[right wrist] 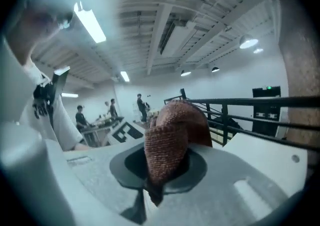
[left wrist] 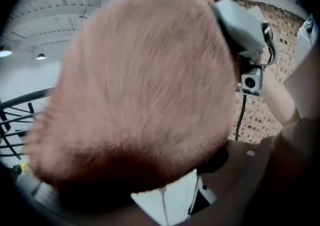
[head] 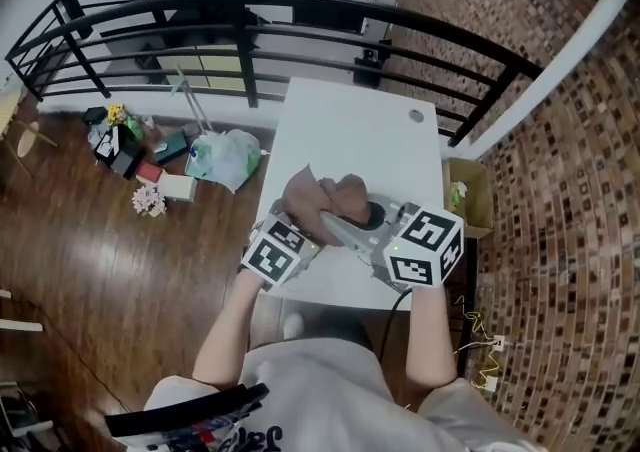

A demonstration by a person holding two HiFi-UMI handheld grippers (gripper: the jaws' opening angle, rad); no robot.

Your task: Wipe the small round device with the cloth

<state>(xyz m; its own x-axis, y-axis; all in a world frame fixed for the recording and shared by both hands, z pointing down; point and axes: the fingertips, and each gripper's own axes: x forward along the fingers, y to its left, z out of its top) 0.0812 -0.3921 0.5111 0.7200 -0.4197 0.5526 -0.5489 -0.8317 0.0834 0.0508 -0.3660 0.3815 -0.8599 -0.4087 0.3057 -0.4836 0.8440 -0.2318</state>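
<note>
The left gripper (head: 303,223) is clamped on the brown cloth (head: 325,195), and the cloth fills almost all of this gripper's own view. The right gripper (head: 388,227) is closed on the small round device (head: 374,214), a grey-white body with a dark round hollow. It holds the device above the near half of the white table (head: 360,130), a little toward the right edge. A fold of the cloth lies in the dark hollow and touches it.
</note>
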